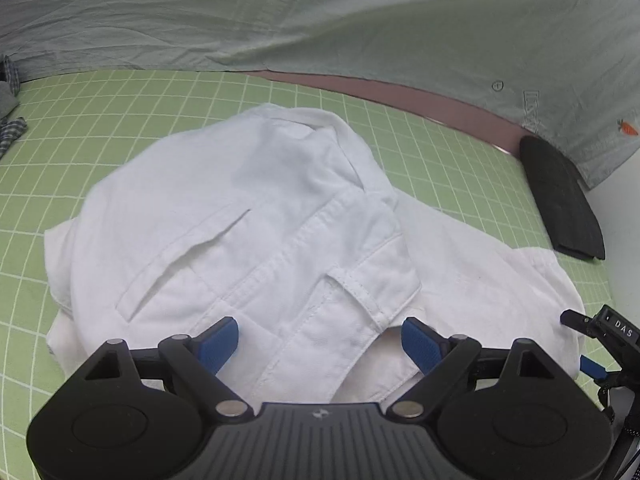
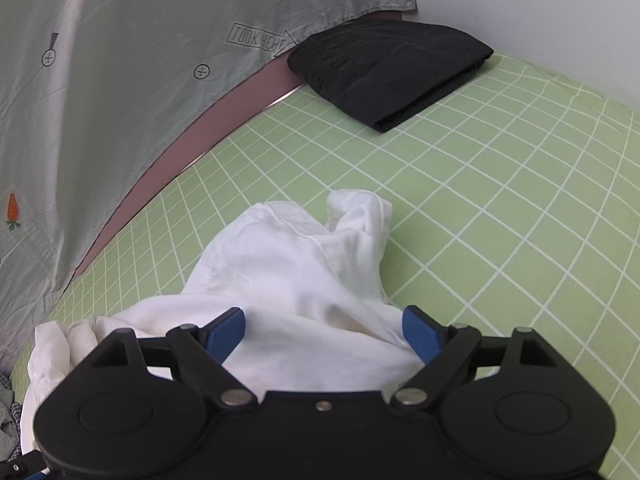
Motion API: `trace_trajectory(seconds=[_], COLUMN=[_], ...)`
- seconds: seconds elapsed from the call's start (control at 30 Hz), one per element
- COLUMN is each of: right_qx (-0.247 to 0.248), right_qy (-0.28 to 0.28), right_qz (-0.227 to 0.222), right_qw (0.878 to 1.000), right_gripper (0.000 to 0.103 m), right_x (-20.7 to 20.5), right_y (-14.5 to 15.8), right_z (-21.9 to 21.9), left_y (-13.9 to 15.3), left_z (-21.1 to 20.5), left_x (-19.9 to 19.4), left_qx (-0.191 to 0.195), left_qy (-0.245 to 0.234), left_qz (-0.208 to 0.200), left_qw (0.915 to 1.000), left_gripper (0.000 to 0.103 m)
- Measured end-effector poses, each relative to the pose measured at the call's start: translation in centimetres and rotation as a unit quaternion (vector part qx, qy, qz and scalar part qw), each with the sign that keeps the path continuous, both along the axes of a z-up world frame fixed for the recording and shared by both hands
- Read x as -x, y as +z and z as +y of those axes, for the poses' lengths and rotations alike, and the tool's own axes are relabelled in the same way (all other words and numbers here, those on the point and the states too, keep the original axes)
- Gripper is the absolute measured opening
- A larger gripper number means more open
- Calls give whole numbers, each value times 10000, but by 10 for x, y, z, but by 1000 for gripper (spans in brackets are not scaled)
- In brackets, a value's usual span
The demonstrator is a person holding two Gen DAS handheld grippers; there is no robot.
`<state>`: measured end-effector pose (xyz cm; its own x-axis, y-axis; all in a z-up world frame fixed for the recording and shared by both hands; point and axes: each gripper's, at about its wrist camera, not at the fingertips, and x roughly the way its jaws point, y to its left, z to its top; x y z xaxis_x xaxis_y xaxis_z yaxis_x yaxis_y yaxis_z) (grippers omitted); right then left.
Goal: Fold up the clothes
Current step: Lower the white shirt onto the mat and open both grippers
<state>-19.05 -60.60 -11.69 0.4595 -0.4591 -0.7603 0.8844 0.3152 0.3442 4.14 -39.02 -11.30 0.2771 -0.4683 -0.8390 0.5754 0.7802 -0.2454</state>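
Blue-padded and spread wide, the left claw (image 1: 320, 344) hangs over a white garment (image 1: 248, 232), its pads either side of a belt loop and waistband seam but gripping nothing. Beside it, at the right edge of the left wrist view, part of the other tool shows the letters "DAS" (image 1: 623, 329).

Equally wide stands the right claw (image 2: 322, 336), poised over another bunched part of the same white cloth (image 2: 296, 264); whether its pads brush the fabric cannot be told, and they do not clamp it.

The garment lies crumpled, pocket slit upward, on a green grid-lined mat (image 2: 500, 208) covering the counter. Farther out, a folded black garment (image 2: 390, 70) rests at the mat's far edge, well apart from the white one. Behind it hangs a pale grey-green sheet (image 2: 120, 60) printed with orange carrots, small circled crosses and a boxed arrow reading "LOOK HERE" (image 2: 256, 40). Checked fabric (image 1: 10, 128) peeks in at the left edge of the left wrist view.
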Motion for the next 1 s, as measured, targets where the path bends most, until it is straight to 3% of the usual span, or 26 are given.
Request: trace_trajectory(seconds=[0.07, 0.13, 0.2, 0.27, 0.3, 0.33, 0.4, 0.47, 0.53, 0.63, 0.7, 0.77, 0.8, 0.83, 0.87, 0.9, 0.93, 1.0], right_qx=[-69, -165, -284, -315, -323, -332, -257, 15, 182, 208, 247, 191, 177, 190, 215, 239, 252, 252], right_qy=[-38, -41, 6, -51, -88, -126, -166, -170, -134, -154, -98, -100, -124, -188, -268, -348, -422, -553], right_qz=[2, -72, -324, -497, -575, -652, -802, -636, -647, -764, -724, -618, -547, -516, -501, -486, -465, -389], right_qw=[10000, 9998, 9991, 9983, 9978, 9972, 9963, 9978, 9976, 9967, 9970, 9979, 9983, 9983, 9982, 9979, 9977, 9974], right_gripper=[94, 94, 83, 51, 41, 19, 11, 7, 7, 6, 7, 10, 15, 30, 46, 54, 65, 69], right_x=[-1, -2, 0, 3, 5, 7, 10, 10, 13, 15, 11, 7, 5, 6, 7, 9, 11, 13], right_y=[-4, -8, -10, -10, -9, -9, -4, 4, 13, 20, 21, 21, 21, 22, 23, 25, 26, 28], right_z=[-3, -7, -11, -16, -18, -20, -23, -23, -27, -33, -33, -32, -32, -31, -30, -29, -27, -24], left_y=[-7, -14, -15, -14, -9, -3, 16, 35, 53, 61, 58, 58, 59, 60, 59, 59, 60, 60], left_z=[-6, -12, -5, 4, 13, 22, 44, 75, 112, 182, 204, 210, 208, 205, 197, 190, 184, 175], left_x=[-1, -1, -6, -14, -20, -25, -34, -49, -70, -119, -137, -135, -129, -122, -112, -102, -95, -83], left_qx=[-197, -391, -426, -353, -225, -182, -381, -613, -765, -812, -1071, -1108, -1027, -954, -938, -917, -844, -512], left_qy=[-88, -173, -115, 40, 204, 351, 702, 1158, 1714, 2995, 3455, 3680, 3631, 3581, 3522, 3468, 3454, 3467], left_qz=[-122, -242, -257, -198, -143, -187, -714, -1223, -1558, -1242, -957, -824, -820, -812, -785, -755, -700, -497], left_qw=[9997, 9988, 9987, 9992, 9994, 9990, 9942, 9838, 9698, 9425, 9274, 9195, 9224, 9253, 9279, 9304, 9320, 9352], left_gripper=[88, 68, 9, 9, 9, 9, 7, 7, 7, 9, 22, 27, 33, 38, 52, 65, 71, 77])
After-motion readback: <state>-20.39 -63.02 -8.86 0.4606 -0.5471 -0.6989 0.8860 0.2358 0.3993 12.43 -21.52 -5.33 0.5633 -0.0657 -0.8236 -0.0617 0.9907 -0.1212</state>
